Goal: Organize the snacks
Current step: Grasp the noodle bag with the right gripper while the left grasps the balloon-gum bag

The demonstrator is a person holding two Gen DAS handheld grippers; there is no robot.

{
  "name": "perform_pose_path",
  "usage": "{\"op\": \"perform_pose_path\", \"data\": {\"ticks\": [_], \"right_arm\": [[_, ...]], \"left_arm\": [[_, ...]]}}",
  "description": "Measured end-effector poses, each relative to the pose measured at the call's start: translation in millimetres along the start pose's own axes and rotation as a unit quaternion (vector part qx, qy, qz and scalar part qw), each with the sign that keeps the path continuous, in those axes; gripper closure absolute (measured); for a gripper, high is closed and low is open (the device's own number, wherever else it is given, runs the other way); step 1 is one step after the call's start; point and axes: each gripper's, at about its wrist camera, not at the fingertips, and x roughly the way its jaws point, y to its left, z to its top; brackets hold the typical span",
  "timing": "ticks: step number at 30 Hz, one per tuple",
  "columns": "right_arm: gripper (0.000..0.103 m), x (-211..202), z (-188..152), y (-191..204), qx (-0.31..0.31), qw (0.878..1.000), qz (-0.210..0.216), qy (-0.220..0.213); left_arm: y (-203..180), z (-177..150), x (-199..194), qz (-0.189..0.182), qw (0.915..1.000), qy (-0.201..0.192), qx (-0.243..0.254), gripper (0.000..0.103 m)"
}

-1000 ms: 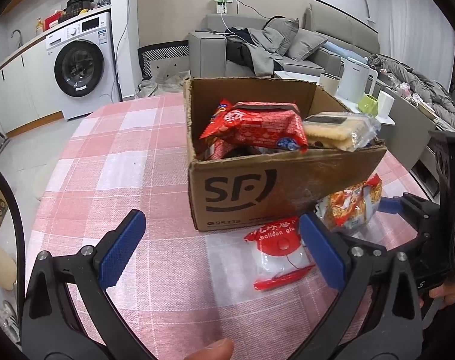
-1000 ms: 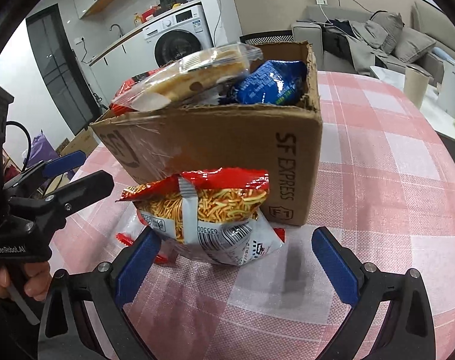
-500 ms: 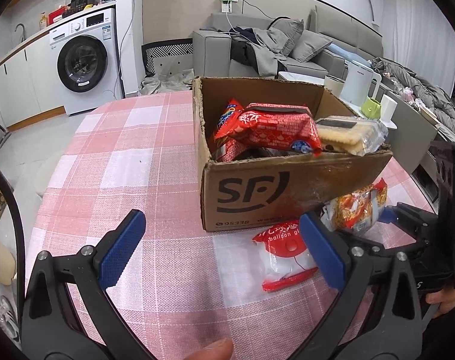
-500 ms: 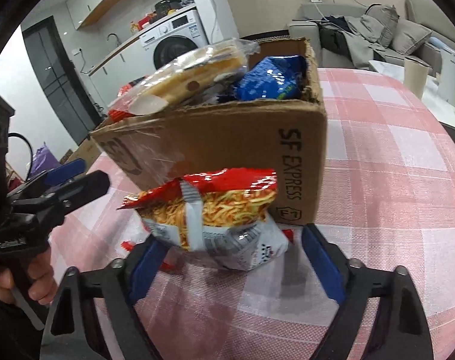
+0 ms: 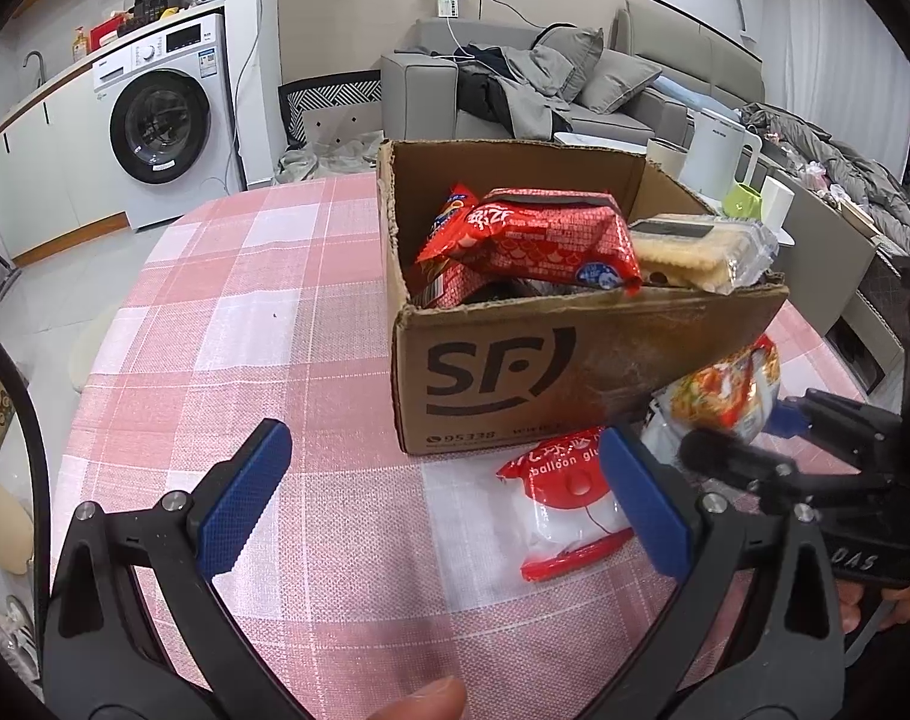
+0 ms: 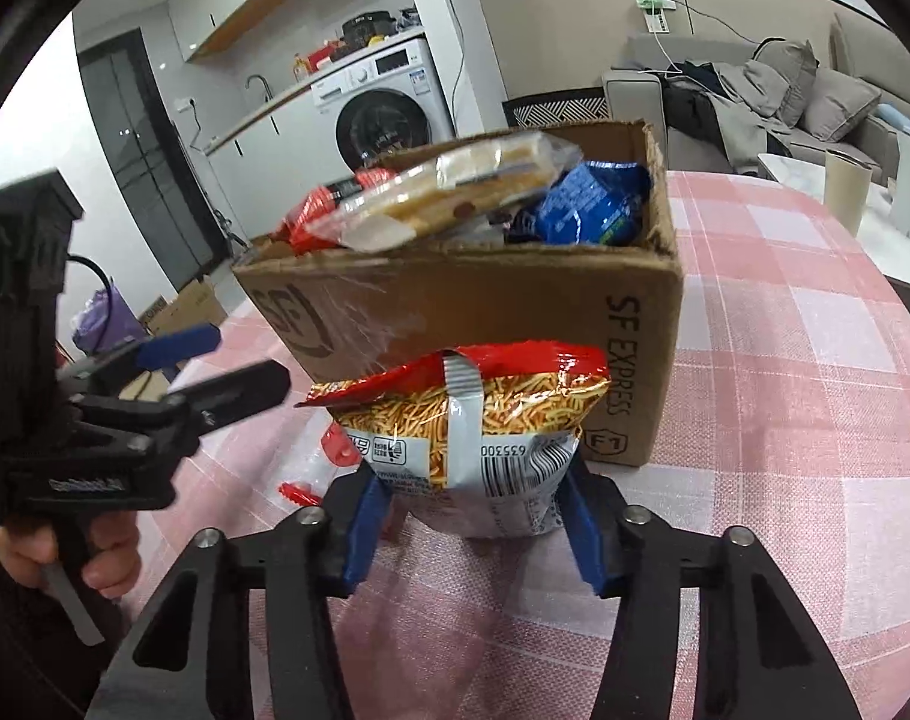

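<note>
Our right gripper (image 6: pixel 467 525) has just closed on the noodle snack bag (image 6: pixel 461 426) beside the SF cardboard box (image 6: pixel 491 312); our left gripper (image 5: pixel 437 504) gapes empty. We judge the crammed box may shed its cracker pack (image 6: pixel 449 186).
</note>
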Motion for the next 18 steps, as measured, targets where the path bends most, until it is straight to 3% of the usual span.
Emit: {"op": "perform_pose_path", "data": {"ticks": [6,18], "right_arm": [[0.052,-17.7,4.6,-3.0,-0.004,1.0,-0.002,-0.012],[0.052,-12.8,2.5,-6.9,-0.019,0.999,-0.047,0.019]], "left_arm": [[-4.9,-2.4,5.5,-0.007,0.9999,0.013,0.007,0.001],[-35.1,-20.6,32.5,-0.027,0.9965,0.064,0.047,0.001]]}}
